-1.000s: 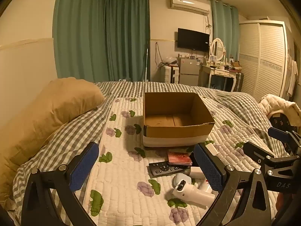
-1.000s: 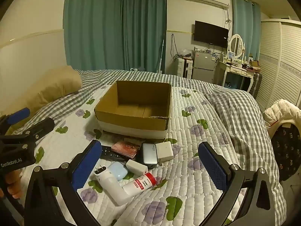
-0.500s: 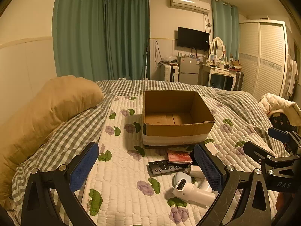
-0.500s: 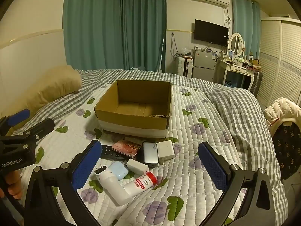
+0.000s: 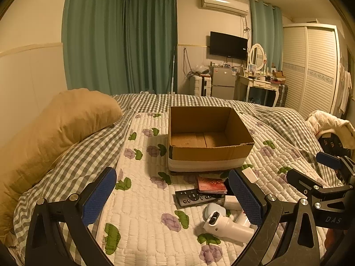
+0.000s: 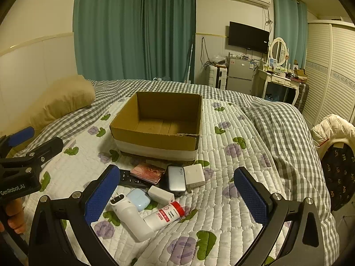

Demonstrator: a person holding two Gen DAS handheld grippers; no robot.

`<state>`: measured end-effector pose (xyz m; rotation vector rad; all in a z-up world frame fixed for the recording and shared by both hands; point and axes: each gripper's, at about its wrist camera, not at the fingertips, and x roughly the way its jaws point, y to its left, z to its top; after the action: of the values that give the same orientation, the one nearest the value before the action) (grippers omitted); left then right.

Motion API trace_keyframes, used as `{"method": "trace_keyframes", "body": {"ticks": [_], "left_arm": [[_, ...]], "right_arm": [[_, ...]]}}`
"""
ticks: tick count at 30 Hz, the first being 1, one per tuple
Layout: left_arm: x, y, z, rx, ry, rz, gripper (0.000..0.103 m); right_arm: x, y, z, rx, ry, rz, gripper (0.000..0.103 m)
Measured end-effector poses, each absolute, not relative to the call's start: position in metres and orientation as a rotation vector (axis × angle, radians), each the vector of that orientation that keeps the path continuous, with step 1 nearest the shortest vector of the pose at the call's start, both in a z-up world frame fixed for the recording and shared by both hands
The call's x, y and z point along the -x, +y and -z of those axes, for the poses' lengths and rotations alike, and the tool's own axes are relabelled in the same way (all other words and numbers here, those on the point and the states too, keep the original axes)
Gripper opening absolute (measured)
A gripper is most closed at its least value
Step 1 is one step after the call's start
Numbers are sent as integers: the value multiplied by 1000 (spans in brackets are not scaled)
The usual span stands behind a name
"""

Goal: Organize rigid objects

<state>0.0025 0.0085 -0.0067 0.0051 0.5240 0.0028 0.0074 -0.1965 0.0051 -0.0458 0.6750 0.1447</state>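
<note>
On the bed, clutter lies between both wide-open, empty claws.

left gripper: spread wide, holding nothing | right gripper: same

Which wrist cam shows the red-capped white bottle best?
Right wrist: the red-capped white bottle lies fully visible, label and cap facing the camera, between the open fingers. In the left wrist view it is almost wholly hidden behind the left gripper's right finger.
</note>
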Motion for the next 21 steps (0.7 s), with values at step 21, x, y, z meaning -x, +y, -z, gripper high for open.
{"method": "trace_keyframes", "body": {"ticks": [21], "left_arm": [[-4, 9, 11, -14, 543, -6, 103]], "right_arm": [[-9, -195, -3, 51, 687, -139, 103]]}}
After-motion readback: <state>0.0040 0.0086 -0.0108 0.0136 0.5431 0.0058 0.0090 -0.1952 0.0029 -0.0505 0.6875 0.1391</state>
